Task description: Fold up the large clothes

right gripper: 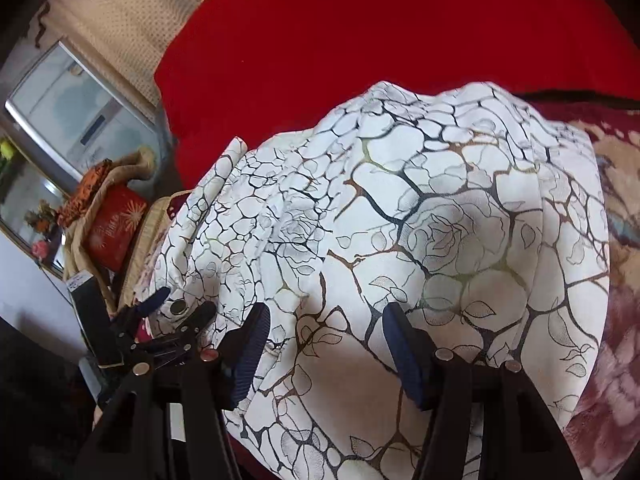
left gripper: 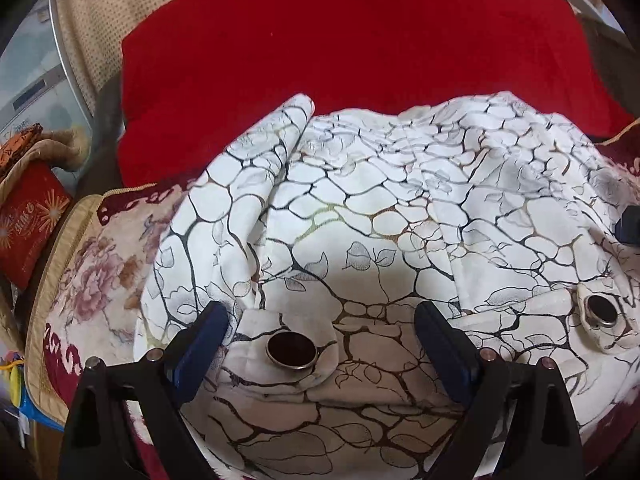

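A white cloth [left gripper: 360,208] printed with dark crackle lines and leaves lies bunched in folds on the bed, and it also fills the right wrist view [right gripper: 440,200]. Metal eyelets run along its near hem. My left gripper [left gripper: 322,328] stands open just above that hem, with one eyelet [left gripper: 291,350] between its blue pads. A second eyelet [left gripper: 602,311] lies to the right. My right gripper [right gripper: 326,328] hangs open over a flat part of the cloth, pads apart from the fabric. The right wrist view also shows the left gripper [right gripper: 178,308] at the cloth's left edge.
A big red pillow [left gripper: 340,40] lies behind the cloth. A floral blanket [left gripper: 92,272] covers the bed beneath it. A red box [left gripper: 30,220] and bundled fabric sit off the bed's left side, beside a glass-fronted cabinet [right gripper: 72,108].
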Action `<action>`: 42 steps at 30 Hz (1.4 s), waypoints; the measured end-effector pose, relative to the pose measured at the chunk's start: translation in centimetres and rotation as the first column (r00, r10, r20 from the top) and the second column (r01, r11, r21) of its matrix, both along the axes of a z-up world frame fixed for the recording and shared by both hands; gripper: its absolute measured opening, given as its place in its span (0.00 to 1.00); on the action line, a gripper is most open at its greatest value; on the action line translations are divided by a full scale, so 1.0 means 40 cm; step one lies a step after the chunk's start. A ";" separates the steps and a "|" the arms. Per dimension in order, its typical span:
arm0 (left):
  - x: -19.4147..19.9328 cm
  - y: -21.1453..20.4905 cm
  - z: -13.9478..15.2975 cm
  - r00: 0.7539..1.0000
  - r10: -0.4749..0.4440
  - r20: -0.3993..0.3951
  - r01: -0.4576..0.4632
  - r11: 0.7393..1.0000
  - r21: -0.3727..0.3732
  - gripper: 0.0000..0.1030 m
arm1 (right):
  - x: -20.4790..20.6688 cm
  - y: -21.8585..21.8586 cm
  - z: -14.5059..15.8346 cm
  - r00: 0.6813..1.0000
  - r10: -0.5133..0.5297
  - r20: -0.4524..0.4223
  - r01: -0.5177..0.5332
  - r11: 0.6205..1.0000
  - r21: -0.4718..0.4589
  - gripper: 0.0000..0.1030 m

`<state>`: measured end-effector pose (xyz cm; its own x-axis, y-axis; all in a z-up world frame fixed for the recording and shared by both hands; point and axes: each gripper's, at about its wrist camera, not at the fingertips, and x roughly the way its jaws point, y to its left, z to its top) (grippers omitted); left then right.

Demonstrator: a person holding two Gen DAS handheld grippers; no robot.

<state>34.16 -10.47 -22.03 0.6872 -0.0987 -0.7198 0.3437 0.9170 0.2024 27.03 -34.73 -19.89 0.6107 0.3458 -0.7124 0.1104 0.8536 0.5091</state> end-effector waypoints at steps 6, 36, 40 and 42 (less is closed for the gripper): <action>-0.021 0.020 0.033 0.998 0.019 0.052 -0.016 0.998 -0.061 0.92 | -0.031 0.000 0.043 0.995 0.005 0.101 -0.007 1.000 0.019 0.61; 0.018 0.105 0.025 0.988 0.151 0.029 -0.149 0.986 -0.071 0.92 | 0.012 0.109 -0.006 0.998 0.052 0.043 -0.052 0.999 -0.016 0.62; -0.005 0.112 0.047 0.986 0.154 0.065 -0.147 0.984 -0.100 0.92 | -0.021 0.094 0.035 0.994 0.049 0.102 -0.046 0.998 -0.033 0.62; -0.005 0.113 0.050 0.984 0.155 0.084 -0.147 0.985 -0.094 0.92 | -0.040 0.087 0.049 0.992 0.051 0.117 -0.047 0.998 -0.036 0.62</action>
